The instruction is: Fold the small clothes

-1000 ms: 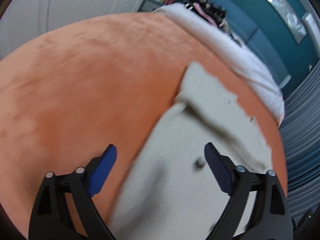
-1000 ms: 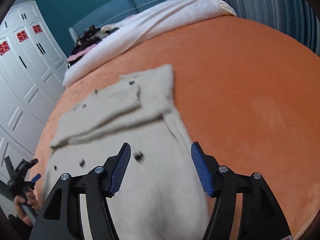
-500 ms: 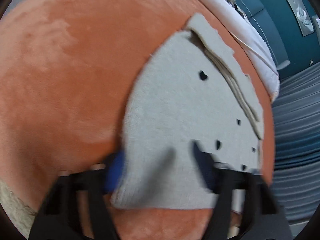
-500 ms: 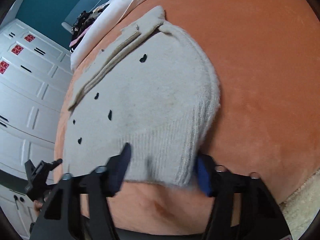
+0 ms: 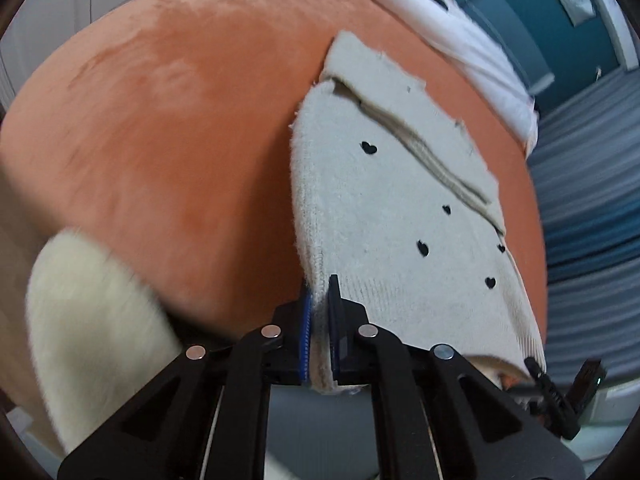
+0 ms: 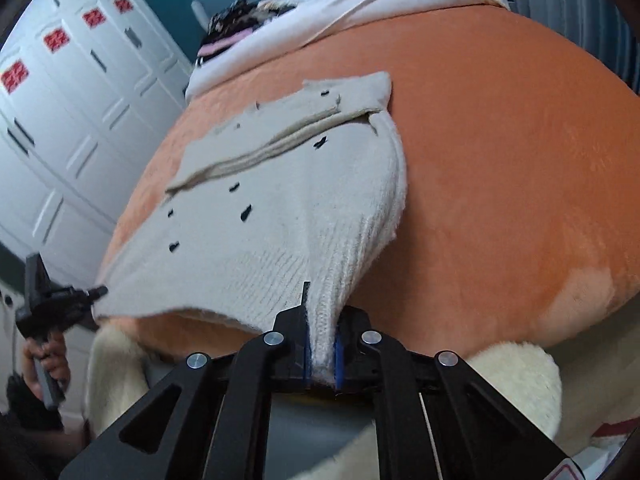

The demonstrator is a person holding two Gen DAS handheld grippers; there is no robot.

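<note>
Left wrist view. Item: cream sweater (image 5: 384,208) with small black hearts, lying on the orange bedspread (image 5: 180,132), sleeves already folded across its far end. Left gripper (image 5: 319,328): jaws, just closed, now clamped on the sweater's near hem corner at the bedspread's near edge. Right gripper's tip (image 5: 560,384) visible at the other hem corner.

Right wrist view. Same sweater (image 6: 288,216); right gripper (image 6: 321,354) has likewise just closed, pads pinching the opposite hem corner, knit bunched between them. Left gripper (image 6: 60,304) in a hand (image 6: 48,364) at the far corner.

Step, judged: hem lift for the bottom-to-top fold. Next move calls for carrying both corners evenly toward the folded sleeves, hem kept taut.
</note>
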